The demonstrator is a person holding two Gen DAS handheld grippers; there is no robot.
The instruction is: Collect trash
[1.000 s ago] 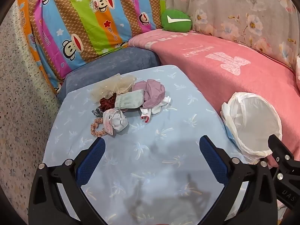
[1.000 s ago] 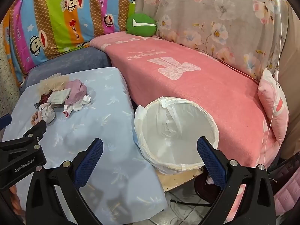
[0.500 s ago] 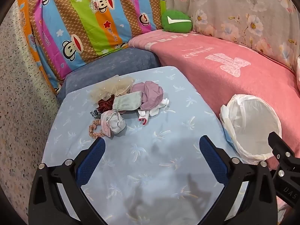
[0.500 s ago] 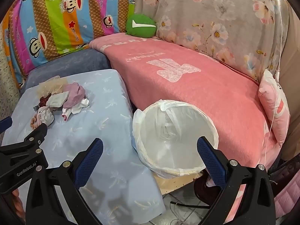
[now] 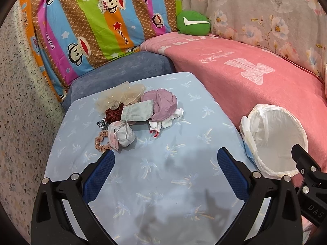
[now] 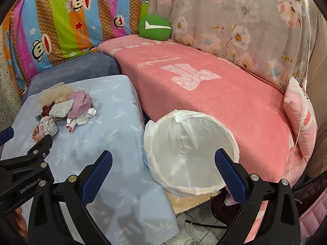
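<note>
A heap of small trash [image 5: 134, 112] lies on the light blue table cloth [image 5: 163, 175]: beige netting, a purple cloth, grey pouches, white bits and hair scrunchies. It also shows in the right wrist view [image 6: 65, 110]. A bin with a white bag liner [image 5: 276, 138] stands at the table's right side, seen from above in the right wrist view [image 6: 190, 153]. My left gripper [image 5: 165, 161] is open and empty, above the table just short of the heap. My right gripper [image 6: 163, 163] is open and empty over the bin's near rim.
A pink blanket [image 6: 204, 85] covers the sofa behind the bin. A green cushion [image 5: 193, 23] and a striped monkey-print cloth [image 5: 92, 20] lie at the back. A pink pillow [image 6: 300, 118] sits at the right. Cables lie on the floor [image 6: 200, 224] below the bin.
Both grippers have drawn back and up a little, so the heap and the bin look smaller and farther. Both stay open and empty. Nothing on the table has moved.
</note>
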